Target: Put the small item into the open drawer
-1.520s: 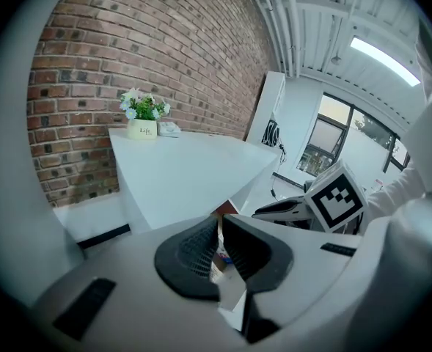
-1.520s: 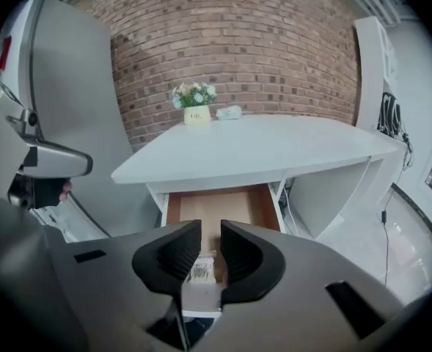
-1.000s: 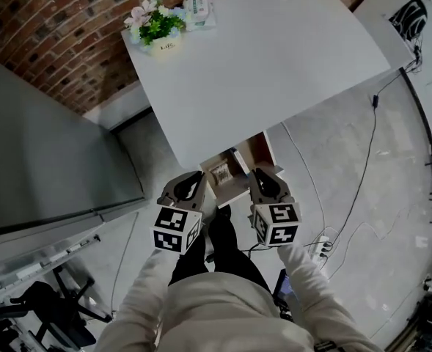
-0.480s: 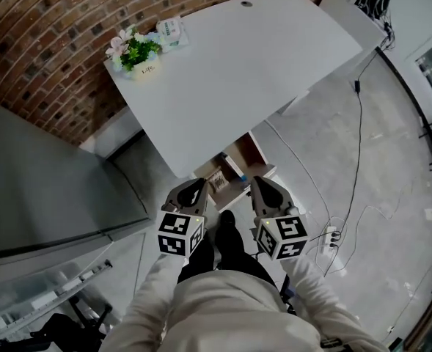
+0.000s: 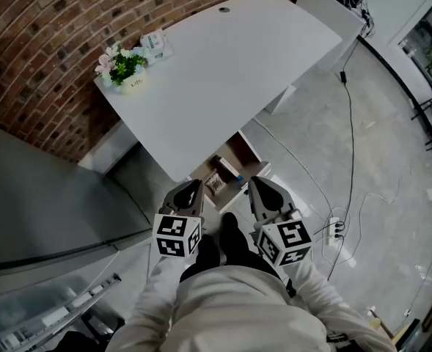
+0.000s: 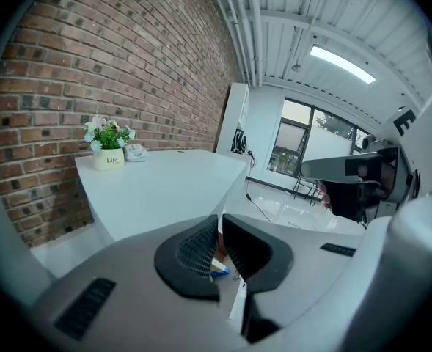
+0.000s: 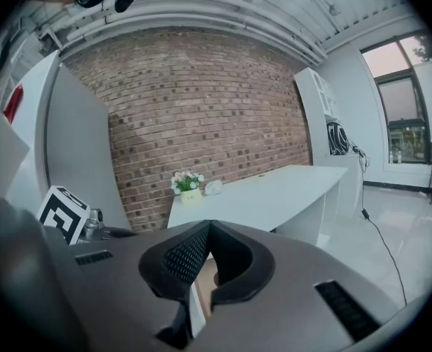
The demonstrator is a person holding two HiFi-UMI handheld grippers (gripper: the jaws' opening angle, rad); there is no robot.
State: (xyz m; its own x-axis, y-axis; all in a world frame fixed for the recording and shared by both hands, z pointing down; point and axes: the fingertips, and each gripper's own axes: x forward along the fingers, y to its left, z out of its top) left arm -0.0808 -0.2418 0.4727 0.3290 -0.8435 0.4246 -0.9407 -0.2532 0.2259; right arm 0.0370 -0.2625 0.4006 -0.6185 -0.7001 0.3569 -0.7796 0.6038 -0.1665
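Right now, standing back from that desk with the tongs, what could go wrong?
The open drawer juts out from under the white desk; stepping forward could bump it.
A power strip and cable lie on the floor to the person's right: a trip hazard.
The left tongs and right tongs are shut and empty, so they would probably knock things, not grasp them.

The open drawer point(image 5: 246, 149) juts from under the white desk point(image 5: 223, 64) — only its front stands free from above. The desk top lies open except for a flower pot point(image 5: 124, 70) and small box point(image 5: 155, 42) at the brick wall point(image 5: 47, 35); a grey cabinet point(image 5: 39, 189) crowds the left — cables point(image 5: 350, 116) cross the floor on the right
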